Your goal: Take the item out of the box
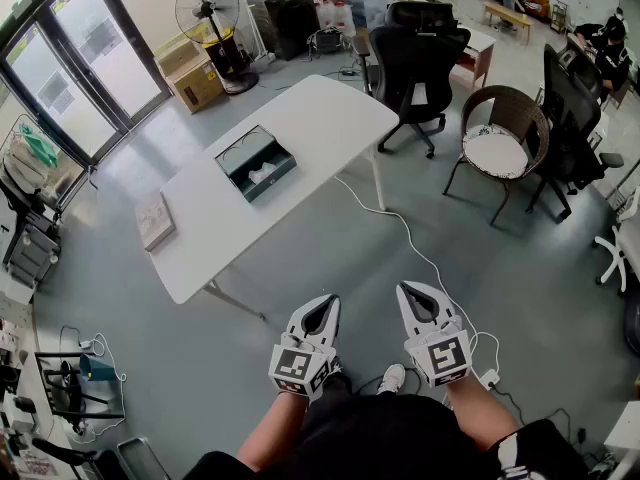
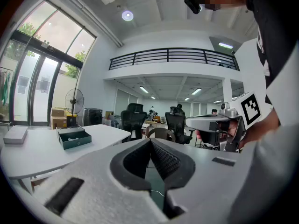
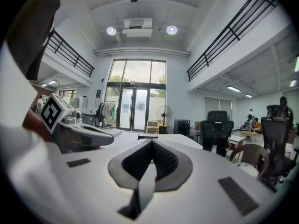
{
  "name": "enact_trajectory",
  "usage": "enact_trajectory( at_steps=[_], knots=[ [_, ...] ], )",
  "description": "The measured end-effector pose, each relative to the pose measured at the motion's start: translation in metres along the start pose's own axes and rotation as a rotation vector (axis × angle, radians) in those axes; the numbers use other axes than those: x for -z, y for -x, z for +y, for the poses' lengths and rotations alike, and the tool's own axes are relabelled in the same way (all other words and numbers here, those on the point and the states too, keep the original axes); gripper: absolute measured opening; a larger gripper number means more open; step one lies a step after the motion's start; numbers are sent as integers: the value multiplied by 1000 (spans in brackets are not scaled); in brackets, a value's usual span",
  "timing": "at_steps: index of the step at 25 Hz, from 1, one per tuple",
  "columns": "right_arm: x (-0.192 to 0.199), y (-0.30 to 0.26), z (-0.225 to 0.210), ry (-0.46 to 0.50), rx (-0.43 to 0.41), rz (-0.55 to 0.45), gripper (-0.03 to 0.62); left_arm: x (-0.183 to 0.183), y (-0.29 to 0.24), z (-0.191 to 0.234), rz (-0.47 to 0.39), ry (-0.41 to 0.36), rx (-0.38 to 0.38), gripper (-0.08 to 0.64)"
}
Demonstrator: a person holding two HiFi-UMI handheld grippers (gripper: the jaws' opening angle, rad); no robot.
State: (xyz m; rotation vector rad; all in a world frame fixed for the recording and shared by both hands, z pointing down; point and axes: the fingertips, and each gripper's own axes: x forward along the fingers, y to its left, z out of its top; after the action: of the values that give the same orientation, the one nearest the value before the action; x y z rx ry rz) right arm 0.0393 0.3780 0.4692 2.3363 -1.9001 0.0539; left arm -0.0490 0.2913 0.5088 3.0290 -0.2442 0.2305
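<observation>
An open dark green box sits near the middle of the white table, with a pale item lying inside it. Both grippers are held low near the person's lap, well short of the table. My left gripper is shut with nothing between its jaws, and so is my right gripper. In the left gripper view the box stands far off to the left beyond the closed tips, and the right gripper shows alongside. In the right gripper view the tips meet and hold nothing.
A flat tan book-like object lies at the table's left end. A white cable runs across the floor from the table toward the person. Black office chairs and a wicker chair stand right of the table; a fan stands behind it.
</observation>
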Motion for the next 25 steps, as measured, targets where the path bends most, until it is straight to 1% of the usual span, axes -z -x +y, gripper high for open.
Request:
enact_trajectory(
  at_steps=[7, 10, 13, 18, 21, 25],
  knots=[
    [3, 11, 5, -8, 6, -6, 3, 10, 9, -7, 15, 1, -6, 9],
    [4, 12, 3, -23, 24, -4, 3, 10, 9, -8, 17, -3, 3, 9],
    [1, 10, -1, -37, 38, -31, 5, 9, 8, -6, 14, -3, 15, 9],
    [-7, 1, -2, -46, 65, -47, 6, 4, 5, 7, 8, -5, 28, 9],
    [-11, -10, 3, -36, 59, -56, 6, 0, 4, 19, 1, -8, 30, 9],
    [-15, -31, 13, -35, 58, -39, 6, -4, 4, 43, -6, -9, 33, 9]
  ],
)
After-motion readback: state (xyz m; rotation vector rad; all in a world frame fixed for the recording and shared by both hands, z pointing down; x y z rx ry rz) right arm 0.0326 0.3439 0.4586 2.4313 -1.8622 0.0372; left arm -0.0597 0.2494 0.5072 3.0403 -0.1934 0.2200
